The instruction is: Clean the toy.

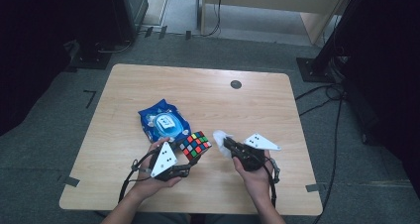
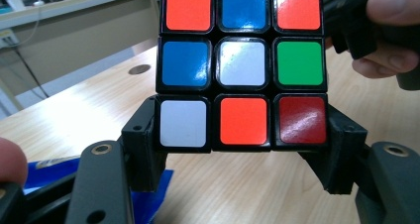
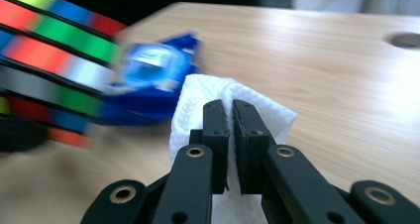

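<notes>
Low in the high view, the left gripper (image 1: 190,160) clamps a scrambled, multicoloured plastic puzzle cube (image 1: 194,145) just left of centre. The right gripper (image 1: 225,142) pinches a crumpled white wipe (image 1: 221,137) beside it. Farther up lies a blue soft wet-wipe pack (image 1: 163,120) on the pale wooden table (image 1: 247,110).
</notes>
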The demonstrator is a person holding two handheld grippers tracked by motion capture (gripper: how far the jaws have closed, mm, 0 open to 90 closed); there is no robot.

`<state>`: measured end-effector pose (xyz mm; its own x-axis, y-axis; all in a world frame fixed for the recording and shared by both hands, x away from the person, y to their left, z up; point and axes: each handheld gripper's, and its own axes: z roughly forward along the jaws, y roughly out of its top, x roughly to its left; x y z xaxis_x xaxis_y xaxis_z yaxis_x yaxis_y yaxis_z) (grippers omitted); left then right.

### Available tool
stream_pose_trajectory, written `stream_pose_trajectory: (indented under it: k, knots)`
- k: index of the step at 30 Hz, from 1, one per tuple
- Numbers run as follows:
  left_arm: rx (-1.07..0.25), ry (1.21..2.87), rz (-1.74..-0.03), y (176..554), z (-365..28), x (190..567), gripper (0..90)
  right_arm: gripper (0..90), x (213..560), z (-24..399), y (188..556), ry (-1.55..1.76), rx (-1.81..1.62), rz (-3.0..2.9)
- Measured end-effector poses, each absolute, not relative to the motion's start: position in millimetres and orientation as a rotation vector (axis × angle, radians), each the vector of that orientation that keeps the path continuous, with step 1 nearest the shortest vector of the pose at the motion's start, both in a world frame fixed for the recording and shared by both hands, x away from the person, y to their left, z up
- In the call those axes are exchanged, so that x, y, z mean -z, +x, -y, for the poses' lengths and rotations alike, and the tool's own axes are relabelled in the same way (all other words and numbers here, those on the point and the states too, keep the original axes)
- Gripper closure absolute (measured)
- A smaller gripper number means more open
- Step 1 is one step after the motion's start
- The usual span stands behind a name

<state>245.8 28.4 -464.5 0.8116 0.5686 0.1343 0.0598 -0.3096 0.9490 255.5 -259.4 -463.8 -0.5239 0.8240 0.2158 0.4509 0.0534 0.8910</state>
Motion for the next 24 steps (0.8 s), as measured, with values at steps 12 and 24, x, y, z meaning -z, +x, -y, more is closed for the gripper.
stream_pose_trajectory:
  k: [12,24]
  knots:
    - [-0.562,1.833,-0.512,249.1,-30.3,465.2,34.3,52.4,463.9,273.7,256.0,1.385,-1.619,-1.857]
    - [-0.594,1.812,-0.554,244.9,-20.3,468.0,34.3,14.9,445.6,216.0,238.6,1.454,-1.949,-1.914]
